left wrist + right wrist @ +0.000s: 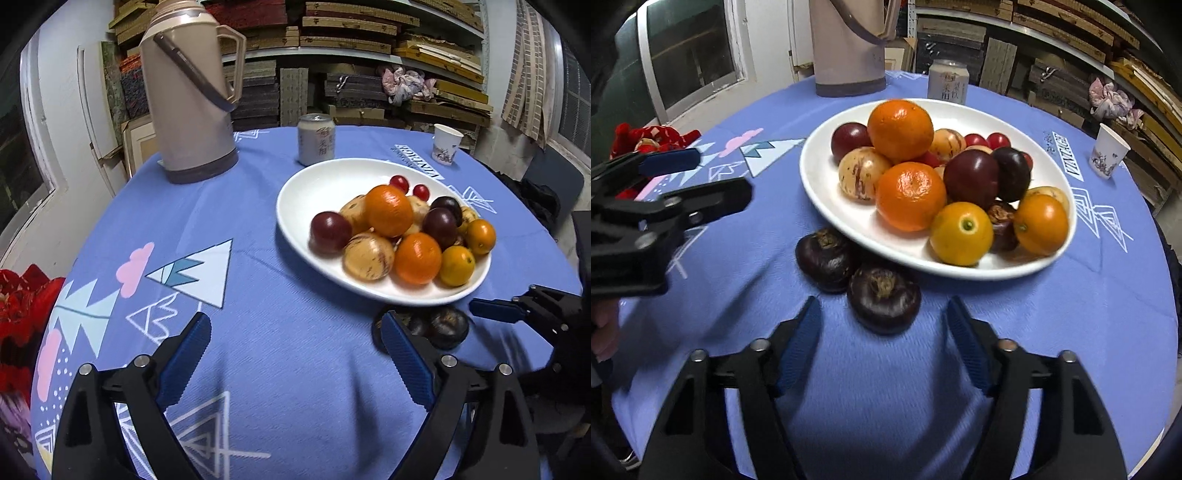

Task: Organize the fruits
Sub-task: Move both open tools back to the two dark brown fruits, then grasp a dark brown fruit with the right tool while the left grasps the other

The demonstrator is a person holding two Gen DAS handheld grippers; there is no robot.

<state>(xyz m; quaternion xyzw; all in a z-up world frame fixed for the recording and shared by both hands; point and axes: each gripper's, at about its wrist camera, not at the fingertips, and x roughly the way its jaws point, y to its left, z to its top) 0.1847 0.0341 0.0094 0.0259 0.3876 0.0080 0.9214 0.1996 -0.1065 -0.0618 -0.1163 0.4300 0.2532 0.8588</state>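
A white plate [827, 192] [303, 192] holds several fruits: oranges [900, 125], plums [971, 179], speckled yellow fruits and cherry tomatoes. Two dark water chestnuts lie on the blue tablecloth before the plate's near rim: one [884, 298] just ahead of my right gripper [882, 325], the other [823, 260] to its left. My right gripper is open and empty, its fingers either side of the nearer chestnut, just short of it. My left gripper [295, 332] is open and empty over bare cloth; the chestnuts [447, 326] lie by its right finger.
A tall beige thermos [188, 96], a drink can [316, 139] and a paper cup [446, 144] stand behind the plate. A red cloth toy [22, 306] sits at the table's left edge. Shelves of stacked boards fill the background.
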